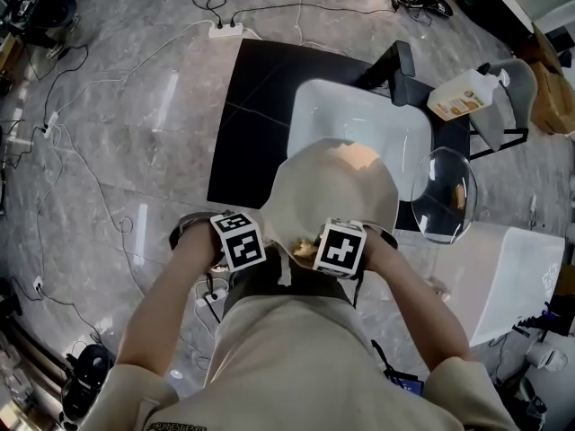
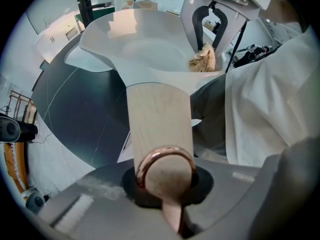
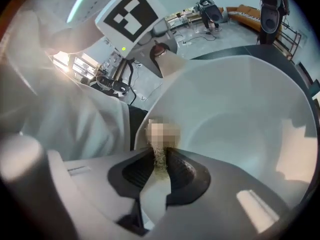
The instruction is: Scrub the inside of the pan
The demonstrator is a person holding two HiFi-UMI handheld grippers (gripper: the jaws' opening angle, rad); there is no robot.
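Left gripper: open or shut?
Shut on the handle: its own view shows the left gripper clamped round the wooden end, pan beyond.

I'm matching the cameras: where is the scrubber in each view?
Head view: scrubber just below centre, at the pan's near rim.
Left gripper view: upper right, in the right tool.
Right gripper view: centre, between its jaws.
Shared landmark: the pan.
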